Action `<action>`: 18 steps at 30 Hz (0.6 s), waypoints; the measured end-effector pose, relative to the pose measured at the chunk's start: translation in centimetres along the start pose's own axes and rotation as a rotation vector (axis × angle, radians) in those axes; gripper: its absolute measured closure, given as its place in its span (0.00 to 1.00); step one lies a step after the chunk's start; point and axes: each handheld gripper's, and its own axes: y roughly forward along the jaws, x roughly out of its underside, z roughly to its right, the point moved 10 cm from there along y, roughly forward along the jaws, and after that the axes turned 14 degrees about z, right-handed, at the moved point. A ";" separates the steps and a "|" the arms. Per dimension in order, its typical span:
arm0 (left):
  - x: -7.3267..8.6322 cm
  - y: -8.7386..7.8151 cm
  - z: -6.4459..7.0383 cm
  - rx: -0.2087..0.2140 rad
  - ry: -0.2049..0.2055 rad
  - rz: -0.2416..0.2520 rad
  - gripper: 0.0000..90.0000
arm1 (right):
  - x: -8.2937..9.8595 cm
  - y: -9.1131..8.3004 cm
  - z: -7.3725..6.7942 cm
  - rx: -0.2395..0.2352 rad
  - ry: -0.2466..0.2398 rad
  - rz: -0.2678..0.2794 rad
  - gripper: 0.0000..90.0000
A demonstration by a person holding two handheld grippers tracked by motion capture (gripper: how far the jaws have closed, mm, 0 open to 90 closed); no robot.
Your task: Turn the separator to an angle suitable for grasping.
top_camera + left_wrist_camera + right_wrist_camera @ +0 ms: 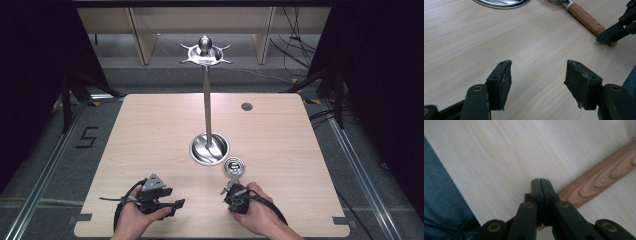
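A light wooden table (150,130) is seen from the high view, with a metal stand (207,100) near its middle: a round shiny base (208,149), an upright pole and a small hooked top plate (205,54). Just beside the base, toward the person, a small utensil (234,167) with a round metal head is lying flat on the table. Its wooden handle (585,17) is angled back toward the person's right hand (255,207).

The right gripper (228,188) is held low at the end of that handle. In the right gripper view its jaws are seen pressed together, tips meeting, with the end of the handle (599,180) passing beneath them; raised lettering is visible on the wood but cannot be read. Whether the handle end is actually pinched between the jaws cannot be told, since the contact is hidden under the jaws. In the left gripper view the right gripper's black tip (610,35) is seen touching the handle's end.

The left gripper (177,204) is held by the left hand (135,217) near the table's front edge, well apart from the utensil. Its jaws are spread wide, with worn black pads (505,82) and only bare table between them.

A blue-clad leg (444,202) is seen past the table edge.
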 end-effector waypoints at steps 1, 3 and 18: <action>0.0 0.0 0.0 0.000 0.000 0.000 0.41 | 0.0 0.0 0.0 0.000 0.000 0.000 1.00; 0.0 0.1 0.0 -0.003 0.004 -0.001 0.41 | 1.0 -0.7 1.3 0.040 0.029 -0.022 1.00; 0.1 0.0 0.0 0.002 0.002 -0.006 0.41 | 3.6 -2.9 9.7 0.191 0.159 -0.049 1.00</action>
